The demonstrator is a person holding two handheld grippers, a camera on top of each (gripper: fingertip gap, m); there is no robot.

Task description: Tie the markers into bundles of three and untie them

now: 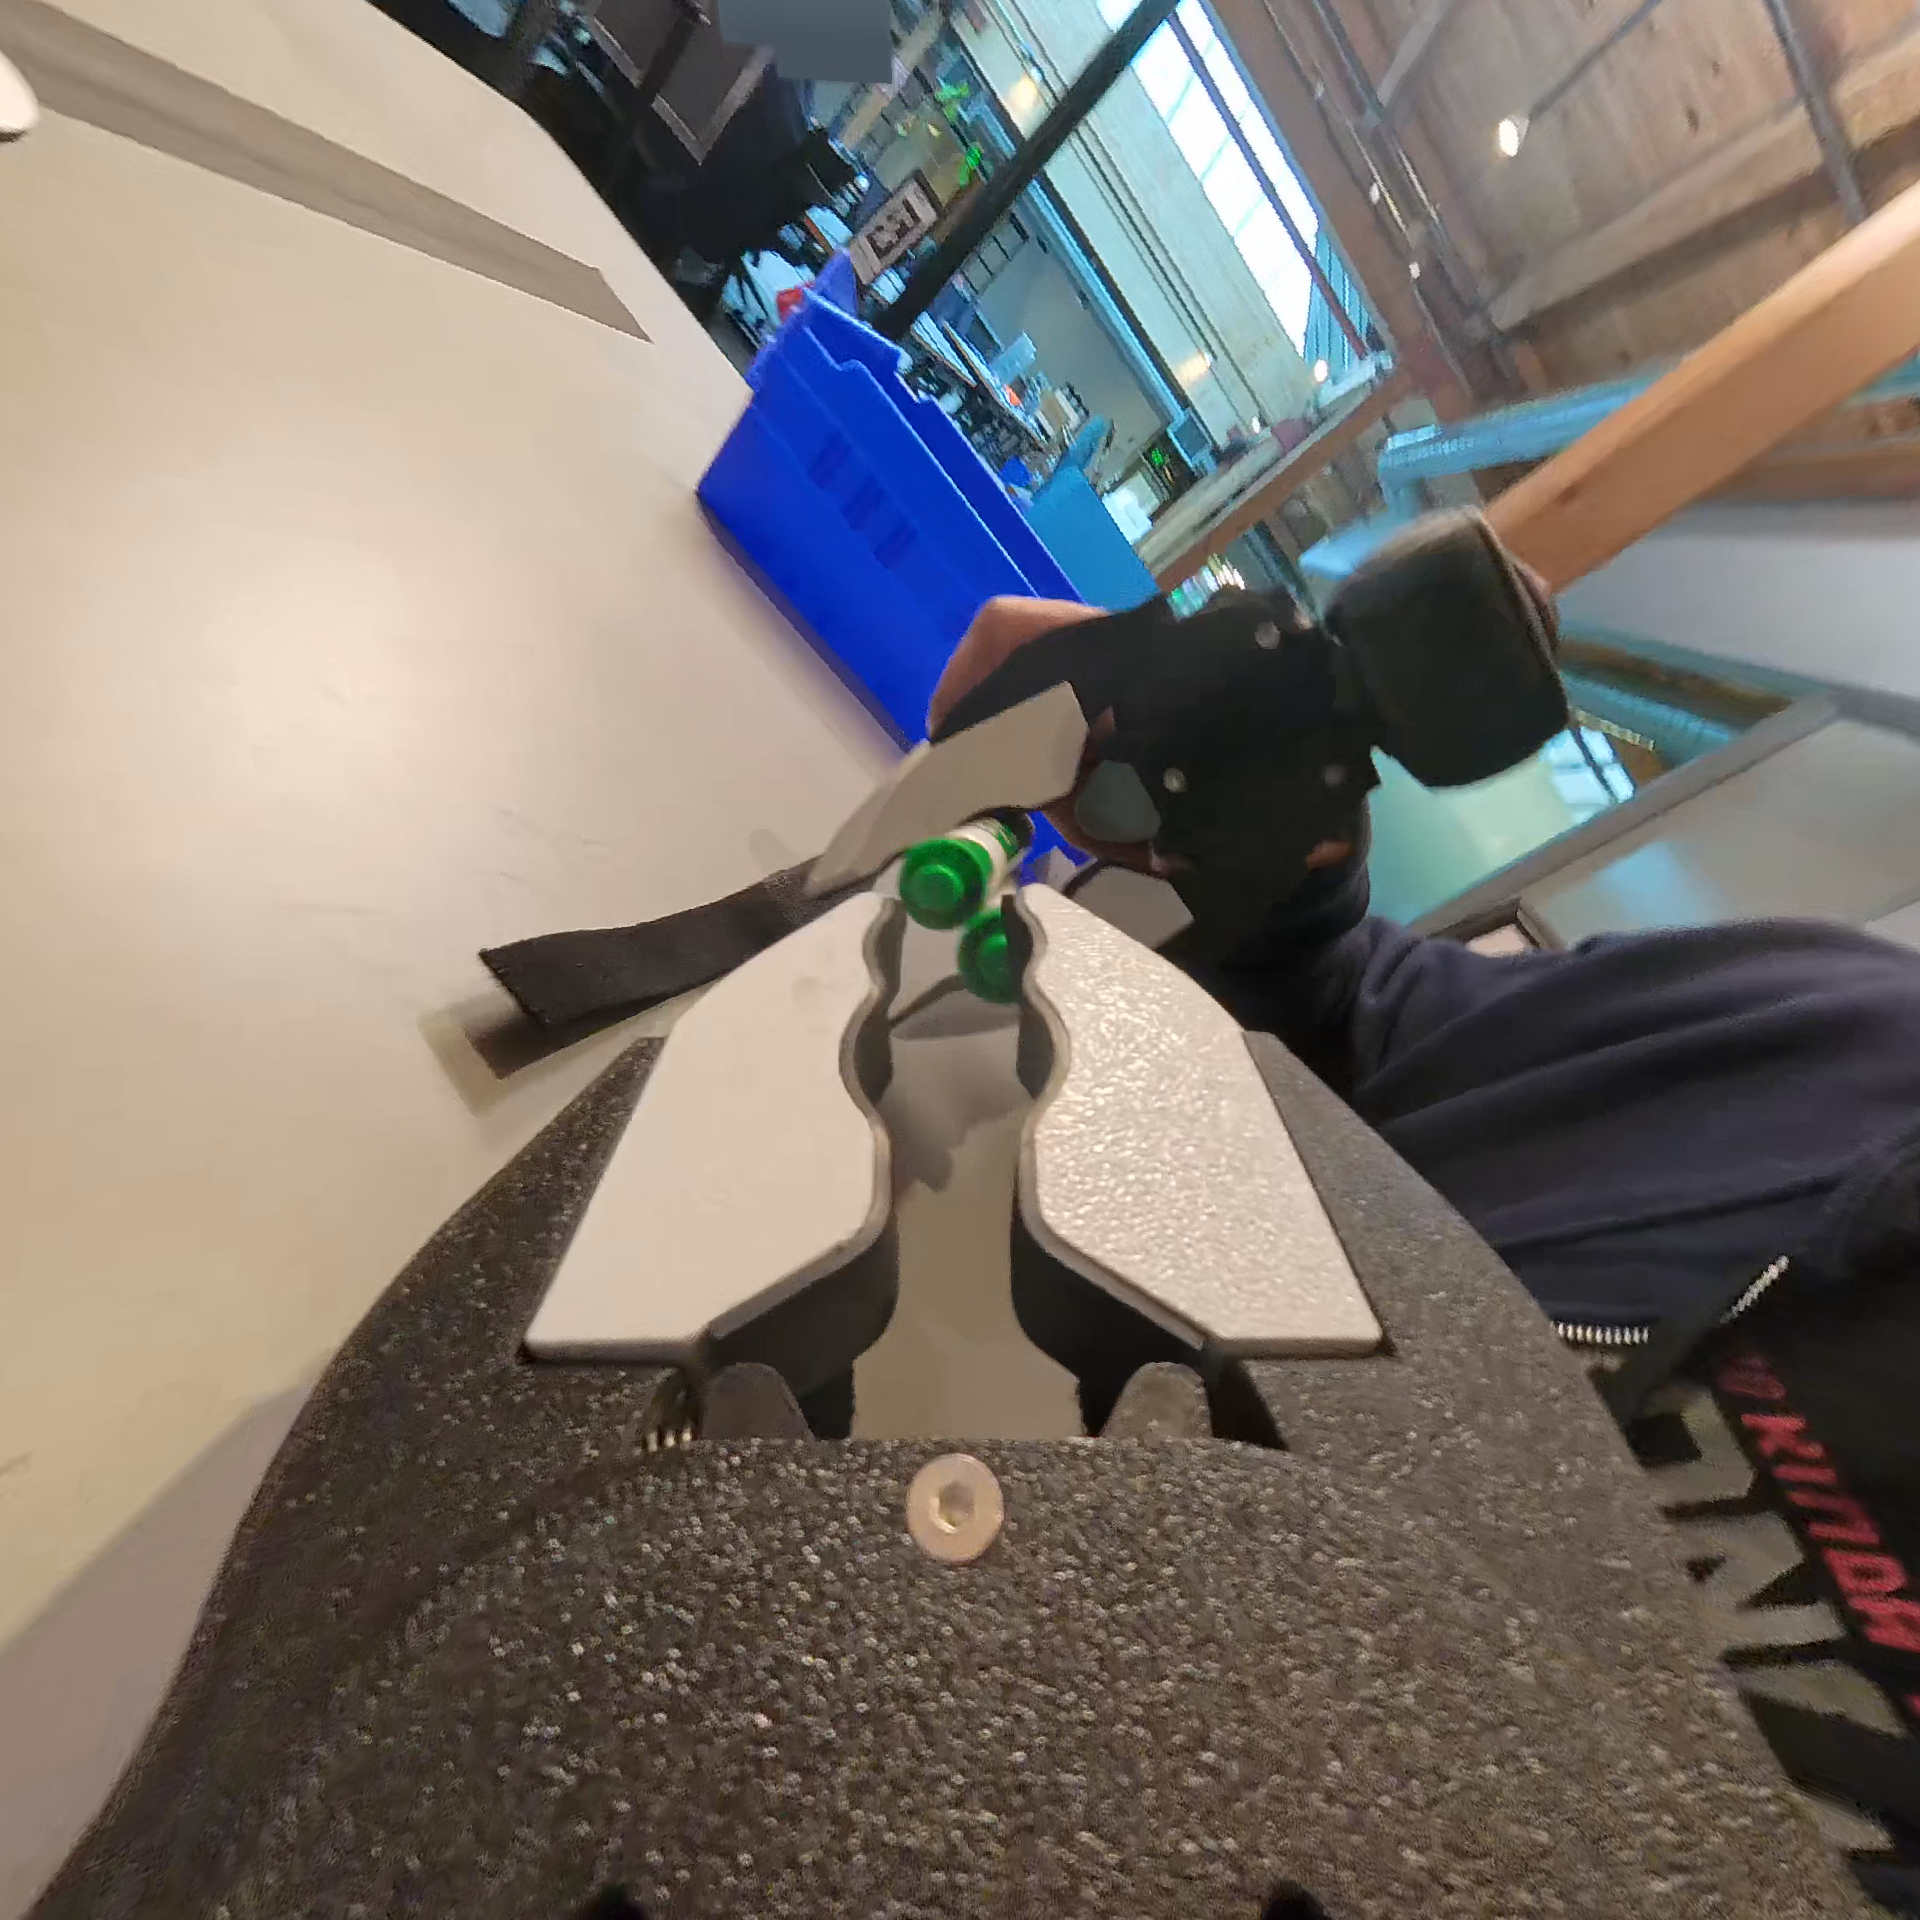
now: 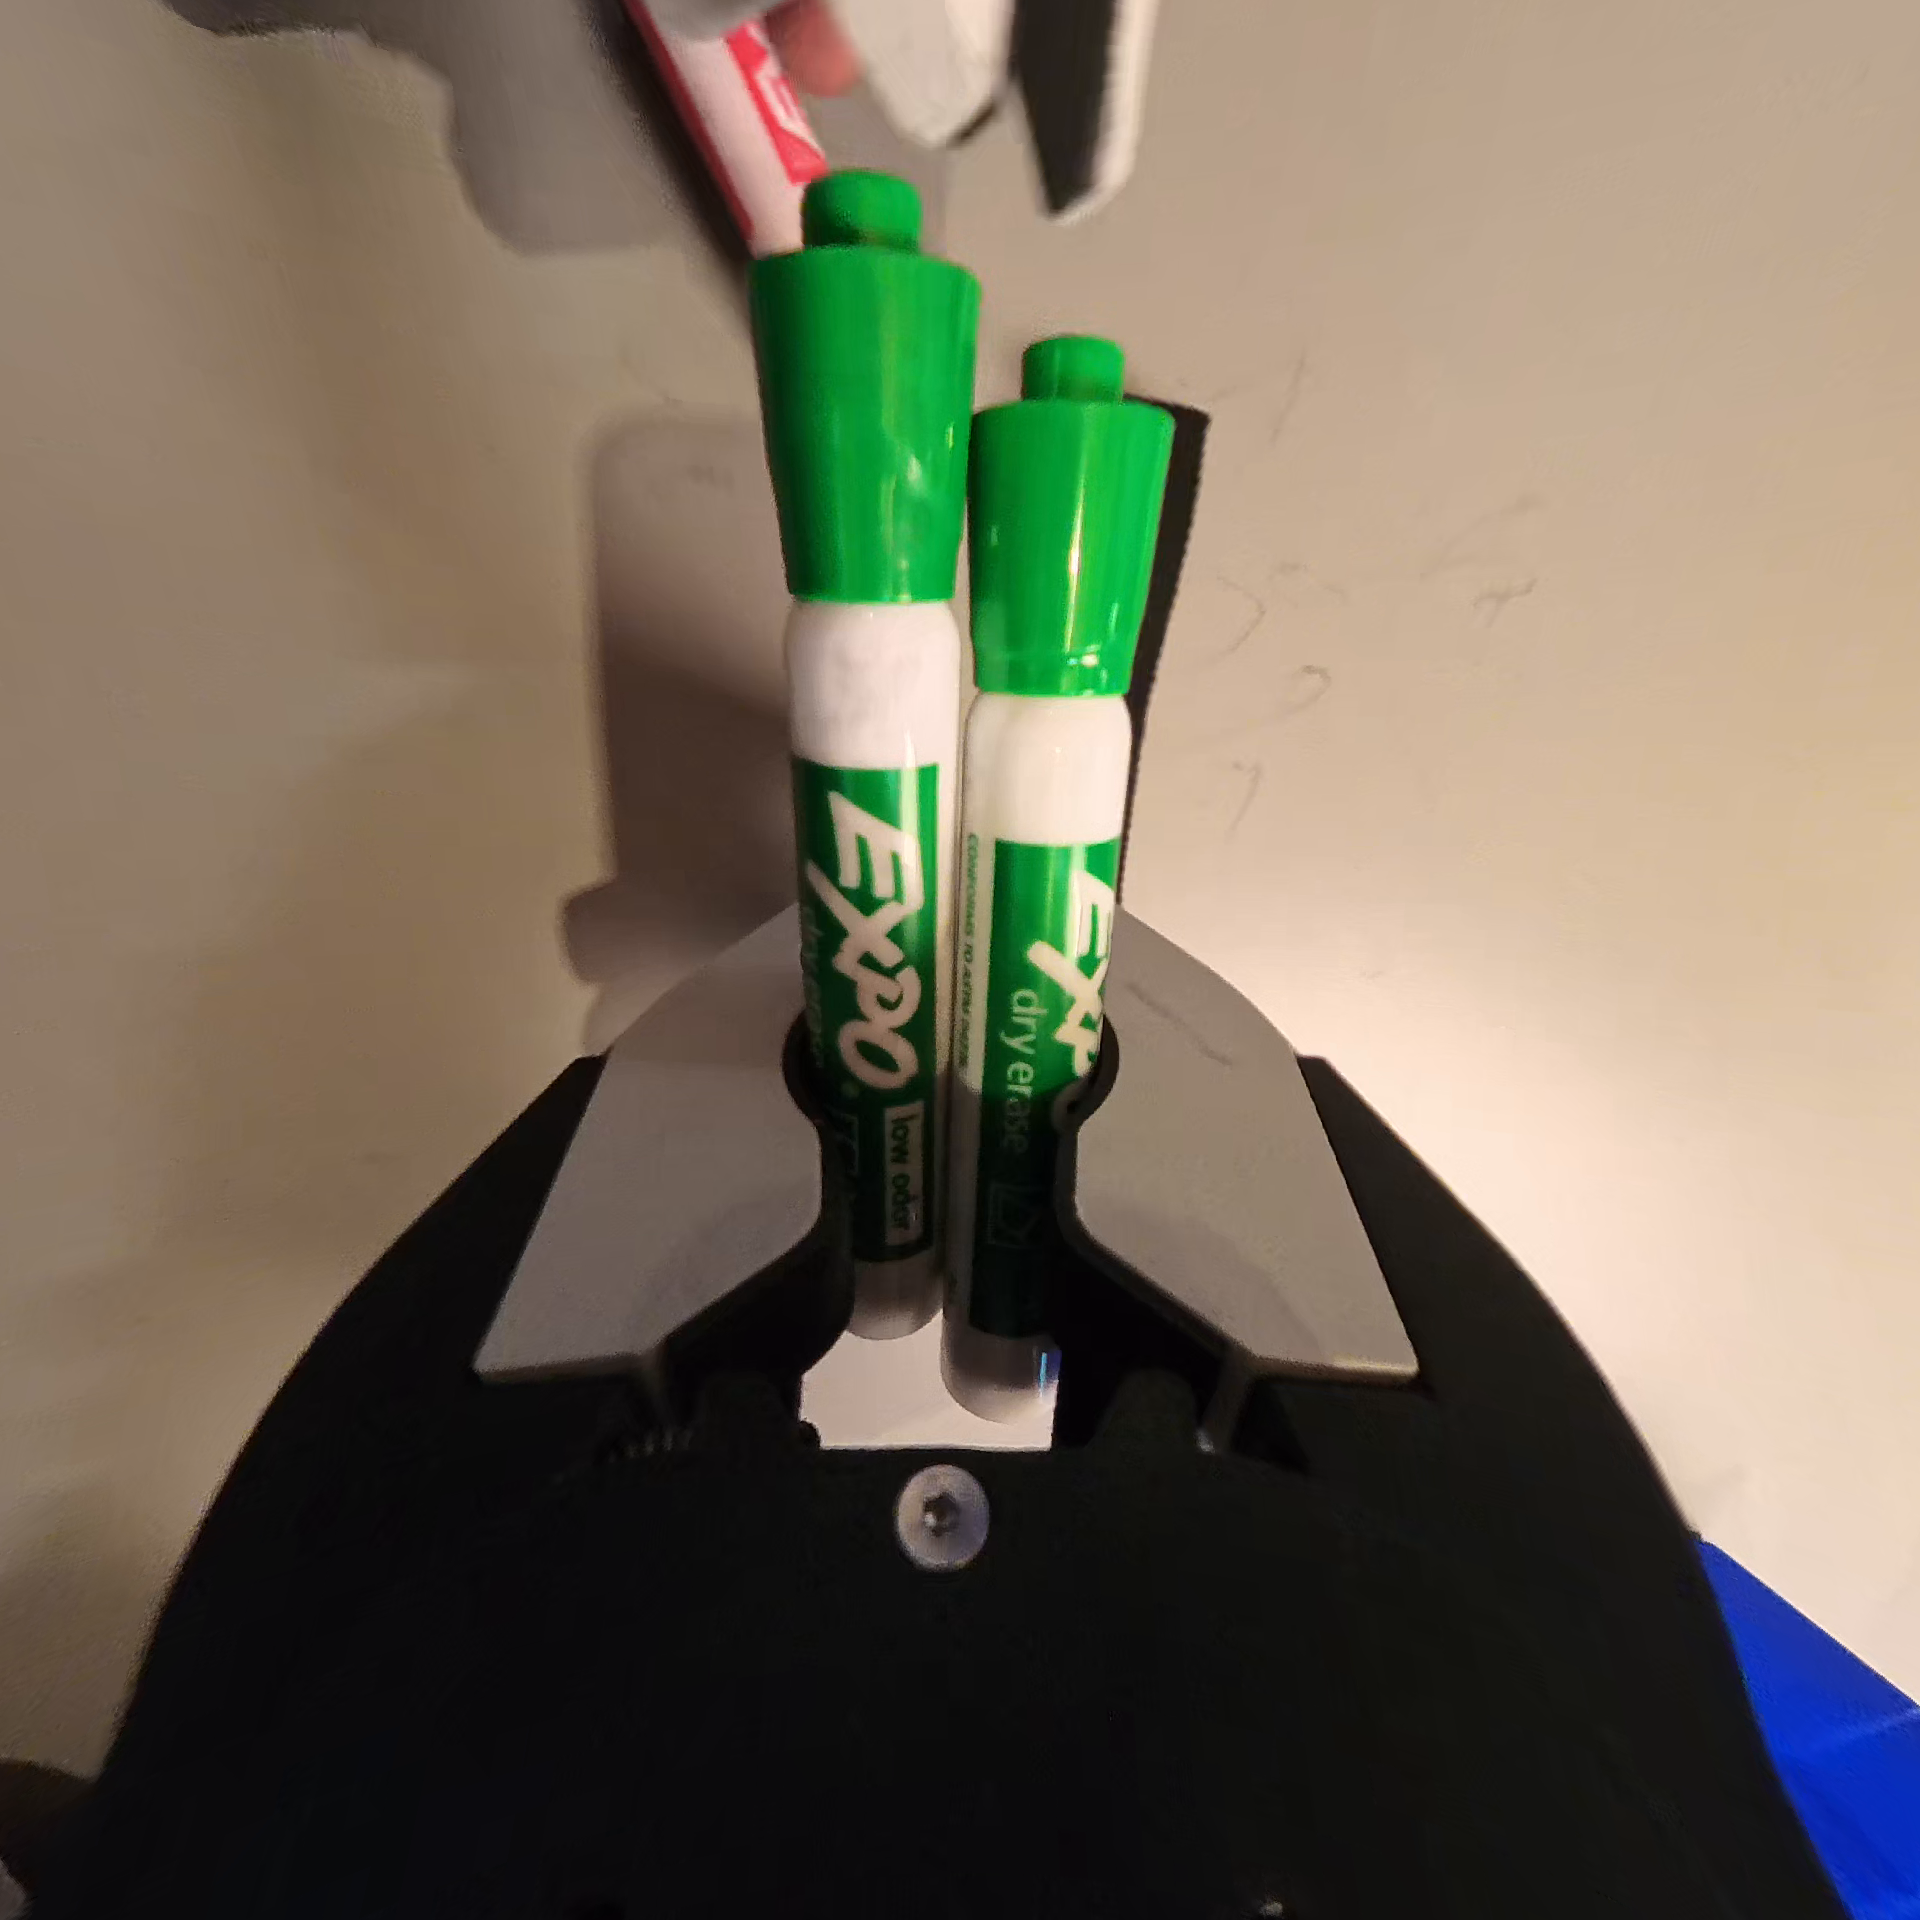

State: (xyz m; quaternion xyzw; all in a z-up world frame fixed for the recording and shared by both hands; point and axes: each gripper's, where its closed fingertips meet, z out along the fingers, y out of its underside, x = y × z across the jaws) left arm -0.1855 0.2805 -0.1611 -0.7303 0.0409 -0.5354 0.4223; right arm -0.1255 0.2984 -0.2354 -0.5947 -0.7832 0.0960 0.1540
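The right tongs (image 2: 951, 1049) are clamped on 2 green markers (image 2: 868, 644), which lie side by side along the fingers with their caps pointing forward. Held like this, they stay parallel and close together, which I think is needed so that a strap can go around them as one bundle. Their caps are not level; the left one reaches further out. Under the markers a black strap (image 1: 634, 961) lies flat on the pale surface (image 1: 312, 623), probably placed there so the markers can be laid across it. The left tongs (image 1: 951, 935) are apart and empty, with the 2 green caps just in front of the tips. At the top of the right wrist view a red marker (image 2: 748, 156) shows, partly blurred; I cannot tell what holds it. It may be the 3rd one for the bundle. A blue bin (image 1: 862, 488) stands further back on the surface.
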